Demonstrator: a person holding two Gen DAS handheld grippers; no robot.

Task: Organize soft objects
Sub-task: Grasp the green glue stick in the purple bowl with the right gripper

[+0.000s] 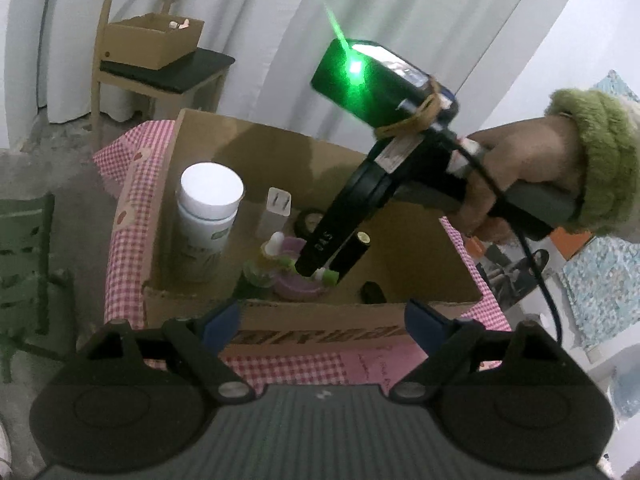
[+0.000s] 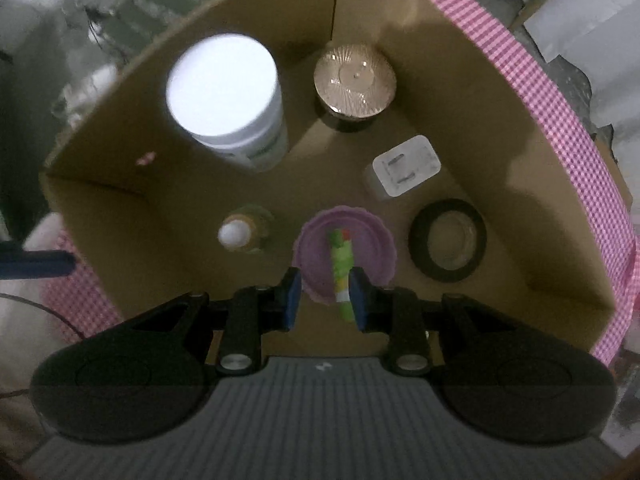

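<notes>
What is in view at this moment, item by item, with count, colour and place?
cardboard box: one, brown, on the checked cloth
checked cloth: one, pink and white, under the box
jar: one, white lid, in the box
round tin: one, shiny lid, box corner
plug: one, white, in the box
tape roll: one, black, in the box
small bottle: one, white cap, in the box
dish: one, purple, in the box
soft toy: one, green, over the dish
chair: one, wooden, behind, carrying a small box
left gripper: open, before the box
right gripper: one pad against the toy
</notes>
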